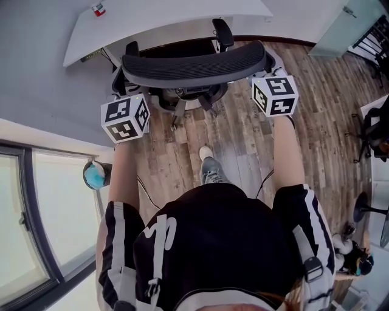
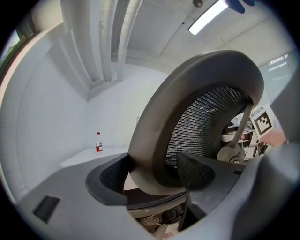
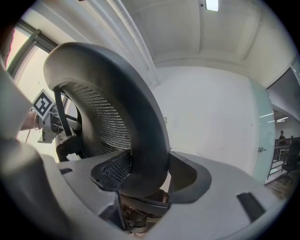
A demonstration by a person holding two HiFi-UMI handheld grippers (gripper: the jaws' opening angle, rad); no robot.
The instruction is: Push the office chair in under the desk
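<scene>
Our left gripper and right gripper clamp the chair back; we judge it nearly under the desk.

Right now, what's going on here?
A person stands behind an office chair with a tool in each hand. The left tool and the right tool each clamp the top rim of the backrest, one near each end. The chair faces a white desk, its armrests at the desk's edge and the backrest out over the wood floor. It looks set for a push toward the desk.
</scene>
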